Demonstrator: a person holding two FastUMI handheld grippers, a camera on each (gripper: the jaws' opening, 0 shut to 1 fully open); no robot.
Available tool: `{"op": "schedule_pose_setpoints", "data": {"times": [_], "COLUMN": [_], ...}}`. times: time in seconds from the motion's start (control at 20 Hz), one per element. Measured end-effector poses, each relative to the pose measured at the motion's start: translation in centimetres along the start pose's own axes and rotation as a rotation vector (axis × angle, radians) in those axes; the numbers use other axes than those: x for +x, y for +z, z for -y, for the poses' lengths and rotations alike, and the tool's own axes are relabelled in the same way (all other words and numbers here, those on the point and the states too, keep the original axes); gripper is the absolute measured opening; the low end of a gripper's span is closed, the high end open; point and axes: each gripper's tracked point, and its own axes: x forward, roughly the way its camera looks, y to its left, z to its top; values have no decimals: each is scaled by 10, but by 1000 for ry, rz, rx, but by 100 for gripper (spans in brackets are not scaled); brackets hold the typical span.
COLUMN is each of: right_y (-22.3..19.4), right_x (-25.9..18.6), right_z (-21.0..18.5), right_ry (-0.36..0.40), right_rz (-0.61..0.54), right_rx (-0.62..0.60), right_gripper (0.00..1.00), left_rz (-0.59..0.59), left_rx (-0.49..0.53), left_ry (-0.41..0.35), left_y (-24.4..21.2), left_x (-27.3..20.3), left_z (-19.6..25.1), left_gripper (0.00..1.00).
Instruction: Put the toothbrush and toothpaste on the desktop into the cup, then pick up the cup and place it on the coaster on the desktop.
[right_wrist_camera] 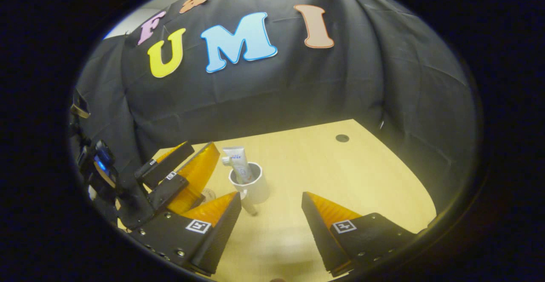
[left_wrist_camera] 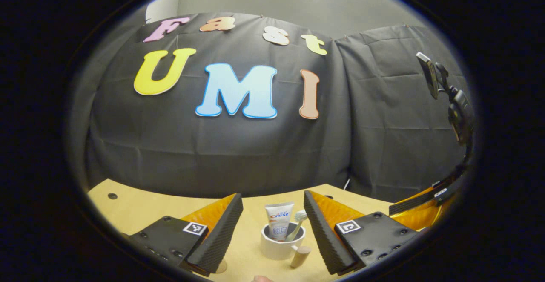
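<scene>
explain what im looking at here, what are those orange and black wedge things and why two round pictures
Those wedges are two-finger grippers that a person carries, one in each hand. Each round picture comes from a camera riding on one gripper. In the left gripper view, the left gripper has its jaws open, with the white cup farther off between them. The toothpaste and toothbrush already stand inside the cup, on the wooden desktop. The right gripper, seen in its own view, is open too and holds nothing.

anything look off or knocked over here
Nothing stands out. The white cup stands upright on the desktop, with the toothpaste tube and toothbrush leaning inside it. Nothing is spilled. The left gripper is open, its fingers on either side of the cup; the right gripper is open over bare desktop.
</scene>
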Motion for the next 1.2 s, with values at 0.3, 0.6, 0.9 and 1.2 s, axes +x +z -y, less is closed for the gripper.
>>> {"op": "schedule_pose_setpoints", "data": {"times": [0.3, 0.6, 0.9, 1.2], "right_y": [-5, -16, -22, -40], "right_x": [15, 36, 59, 83], "right_z": [-21, -35, -49, -46], "right_ry": [14, 3, -3, -51], "right_rz": [-66, -168, -283, -429], "right_rx": [-28, -47, -71, -168], "right_gripper": [88, 88, 88, 88], "left_rz": [-18, -27, -49, -84], "left_rx": [31, 39, 35, -6], "left_ry": [57, 107, 148, 194], "left_y": [20, 35, 41, 33], "left_x": [-34, -62, -82, -99], "left_z": [-25, -43, -54, -64], "left_gripper": [96, 94, 94, 94]}}
